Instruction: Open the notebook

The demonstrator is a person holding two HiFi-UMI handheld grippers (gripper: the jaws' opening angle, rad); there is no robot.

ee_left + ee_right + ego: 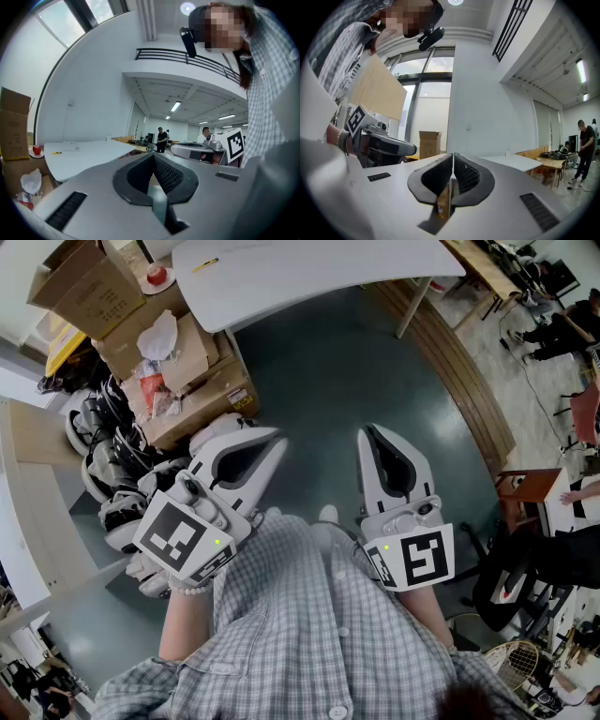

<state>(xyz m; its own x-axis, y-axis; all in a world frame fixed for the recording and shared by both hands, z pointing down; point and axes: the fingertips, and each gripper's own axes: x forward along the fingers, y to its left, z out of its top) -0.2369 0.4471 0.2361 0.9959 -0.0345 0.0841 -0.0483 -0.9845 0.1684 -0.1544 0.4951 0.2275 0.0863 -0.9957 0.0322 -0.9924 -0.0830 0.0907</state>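
Observation:
No notebook shows in any view. I hold both grippers level in front of a checked shirt, above a dark grey floor [337,381]. My left gripper [278,438] is shut, its jaws meeting at the tips with nothing between them; the left gripper view shows this too, left gripper [153,155]. My right gripper [367,431] is also shut and empty, its pads pressed together in the right gripper view, right gripper [453,155]. Both point toward a white table [309,277] a good way ahead. Each gripper appears at the side of the other's view.
Cardboard boxes [178,362] and dark bags [103,456] crowd the floor at the left. A small yellow item [206,264] lies on the white table. A wooden step edge [459,371] runs along the right, with a chair [525,488] and people beyond it.

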